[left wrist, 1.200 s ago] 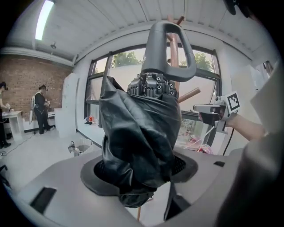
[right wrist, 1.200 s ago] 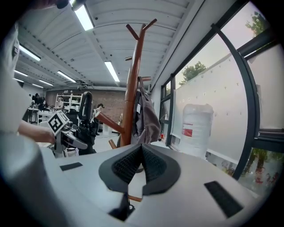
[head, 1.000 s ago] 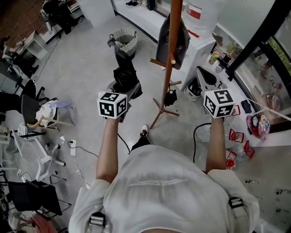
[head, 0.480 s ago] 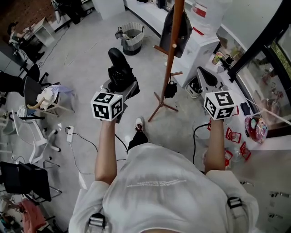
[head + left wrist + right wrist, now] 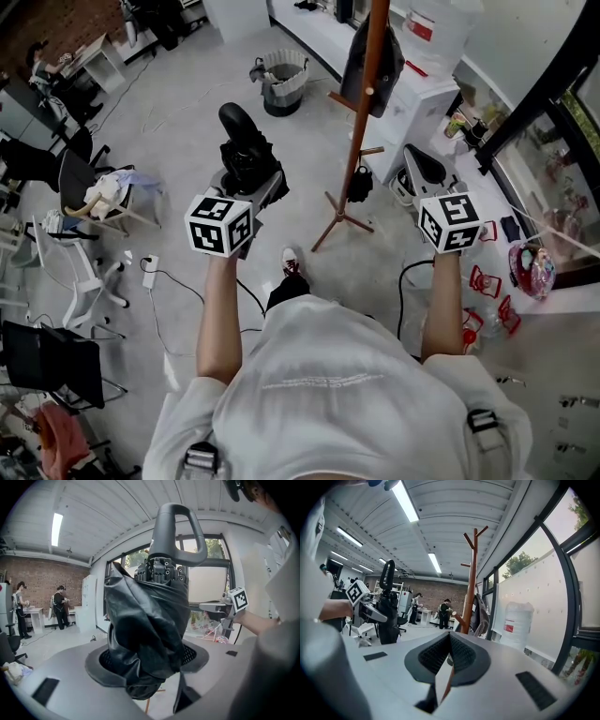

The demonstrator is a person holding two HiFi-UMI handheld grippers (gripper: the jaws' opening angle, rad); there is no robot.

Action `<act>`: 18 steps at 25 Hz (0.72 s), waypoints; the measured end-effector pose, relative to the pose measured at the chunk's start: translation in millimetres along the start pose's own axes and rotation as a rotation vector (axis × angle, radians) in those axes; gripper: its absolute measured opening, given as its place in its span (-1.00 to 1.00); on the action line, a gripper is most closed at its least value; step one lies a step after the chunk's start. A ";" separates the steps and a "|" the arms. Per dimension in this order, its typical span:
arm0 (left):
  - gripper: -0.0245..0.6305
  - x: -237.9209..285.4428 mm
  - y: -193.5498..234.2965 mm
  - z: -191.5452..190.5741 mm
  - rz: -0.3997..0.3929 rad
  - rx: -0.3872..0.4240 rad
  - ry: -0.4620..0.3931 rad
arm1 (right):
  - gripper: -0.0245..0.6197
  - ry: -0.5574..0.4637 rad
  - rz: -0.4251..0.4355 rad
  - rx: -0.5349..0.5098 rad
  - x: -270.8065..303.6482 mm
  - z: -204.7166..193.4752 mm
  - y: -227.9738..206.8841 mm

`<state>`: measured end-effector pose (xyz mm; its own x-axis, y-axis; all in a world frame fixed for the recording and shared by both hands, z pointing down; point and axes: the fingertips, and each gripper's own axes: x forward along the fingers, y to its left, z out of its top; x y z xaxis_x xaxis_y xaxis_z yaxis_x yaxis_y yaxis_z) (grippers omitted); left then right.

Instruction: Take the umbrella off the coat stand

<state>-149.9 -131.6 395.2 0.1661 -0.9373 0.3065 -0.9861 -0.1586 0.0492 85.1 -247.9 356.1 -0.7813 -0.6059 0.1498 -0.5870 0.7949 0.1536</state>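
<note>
Grips the folded black umbrella (image 5: 246, 150) tight in the left gripper (image 5: 251, 183), with the curved handle pointing up. Squeezes the bunched cloth between both pads, as seen close up in the left gripper view. Holds the umbrella out in the open air, well apart from the wooden coat stand (image 5: 364, 122), touching none of its pegs. Leaves only a dark jacket (image 5: 370, 56) hanging on the stand. Holds the right gripper (image 5: 417, 159) pinched shut on nothing, off to the right of the stand in the head view, with the pole straight ahead in the right gripper view.

Looks like the last part of the job, with the umbrella already off the stand and only the carrying away and putting down left to do. Next, probably needs a steady hold, so the slippery cloth does not slide out of the pads. Needs a clear path too, away from the pole and the pegs. Calls for a safe spot to set the umbrella down, though cannot tell from here where that spot is. Asks nothing of the right gripper for now.
</note>
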 end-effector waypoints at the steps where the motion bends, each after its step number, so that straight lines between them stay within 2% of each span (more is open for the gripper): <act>1: -0.03 -2.3 0.1 0.4 0.002 0.001 -0.002 | -0.85 -0.003 0.002 -0.002 -0.4 1.4 1.7; 12: -0.03 -16.7 -7.6 8.0 0.012 0.041 -0.021 | -0.85 -0.003 0.031 -0.027 1.7 6.5 17.2; 18: -0.03 -11.2 -14.0 3.7 0.010 0.073 0.008 | -0.85 -0.006 0.021 -0.022 -1.1 4.5 12.4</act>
<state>-137.9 -120.0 387.5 0.1555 -0.9365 0.3144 -0.9849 -0.1713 -0.0233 77.6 -237.2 353.4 -0.7949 -0.5885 0.1479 -0.5654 0.8068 0.1717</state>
